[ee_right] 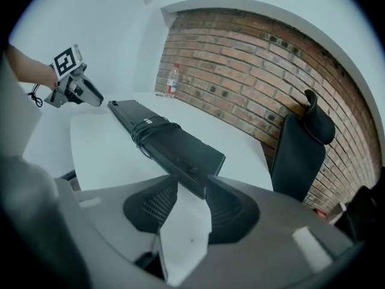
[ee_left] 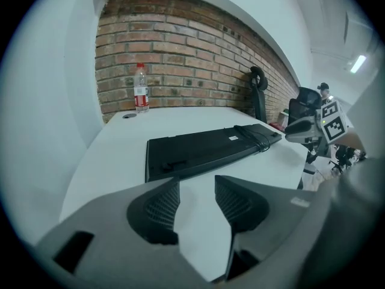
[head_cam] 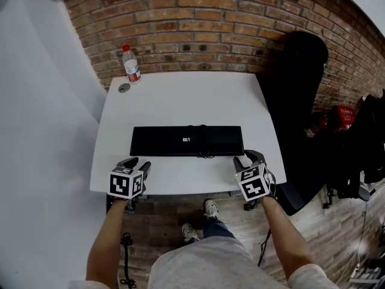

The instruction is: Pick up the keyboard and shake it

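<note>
The left hand-held gripper (ee_left: 195,198) has its jaws partly apart with only bare white bench (head_cam: 180,98) between the ribbed pads. It hangs over the bench's near edge at about 7 o'clock, just short of the keyboard's left end.

The right hand-held gripper (ee_right: 191,205) is at about 5 o'clock, and its jaws are also partly apart. The right end corner of the keyboard (head_cam: 162,141) sits at the mouth of them. The pads do not look pressed on it, and I cannot tell whether a tip brushes it.

The black keyboard lies flat across the middle of the bench, nearer the 6 o'clock edge. A cable (head_cam: 203,142) is wound round it, and beside that is a small white label (head_cam: 186,139) too small to read.

At 11 o'clock a clear bottle (head_cam: 131,65) with a red cap stands upright. Its red wrapper print is unreadable.
</note>
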Available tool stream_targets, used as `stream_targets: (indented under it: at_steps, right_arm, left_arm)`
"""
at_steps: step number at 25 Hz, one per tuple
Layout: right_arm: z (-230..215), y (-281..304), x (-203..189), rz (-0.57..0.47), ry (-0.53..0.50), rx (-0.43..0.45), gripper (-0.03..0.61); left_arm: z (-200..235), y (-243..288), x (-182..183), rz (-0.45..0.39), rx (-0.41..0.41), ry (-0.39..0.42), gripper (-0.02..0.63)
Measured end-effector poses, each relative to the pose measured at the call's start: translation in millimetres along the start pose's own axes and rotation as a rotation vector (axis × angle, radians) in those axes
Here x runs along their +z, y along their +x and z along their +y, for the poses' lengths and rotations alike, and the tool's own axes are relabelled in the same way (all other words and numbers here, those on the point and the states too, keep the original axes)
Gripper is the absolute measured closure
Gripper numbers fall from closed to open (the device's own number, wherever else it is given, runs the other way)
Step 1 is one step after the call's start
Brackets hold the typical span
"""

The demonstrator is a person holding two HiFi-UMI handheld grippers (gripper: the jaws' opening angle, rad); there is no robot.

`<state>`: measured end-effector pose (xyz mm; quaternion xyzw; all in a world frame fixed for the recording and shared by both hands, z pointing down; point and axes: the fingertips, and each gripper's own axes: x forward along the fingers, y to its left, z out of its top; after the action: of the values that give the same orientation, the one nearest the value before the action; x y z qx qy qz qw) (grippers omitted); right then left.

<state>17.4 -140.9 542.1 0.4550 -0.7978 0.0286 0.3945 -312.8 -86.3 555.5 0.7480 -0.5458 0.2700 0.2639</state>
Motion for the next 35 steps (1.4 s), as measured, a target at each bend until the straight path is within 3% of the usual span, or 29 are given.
stream_targets:
  at_steps: [8, 17, 19, 35]
  right_arm:
    - [31.3, -35.4, 40.3, -0.124, 0.113, 0.052, 0.465]
    - [46.6, -71.5, 79.6, -0.249, 0.213, 0.114, 0.527]
    - [46.7, -77.2, 86.4, -0.272, 0.257, 0.132, 0.569]
    - [54.8, -83.8, 91.4, -0.283, 0.315, 0.175, 0.569]
  left_arm:
    - [-32.5, -35.1, 38.8, -0.173, 0.001, -0.027, 0.510]
    - [-59.9, -72.1, 64.2, -0.312, 0.000, -0.055, 0.606]
    - [-60.9, -76.3, 66.4, -0.326, 0.008, -0.050, 0.620]
    - [-71.0, -77.8, 67.7, -0.335, -0.022, -0.056, 0.620]
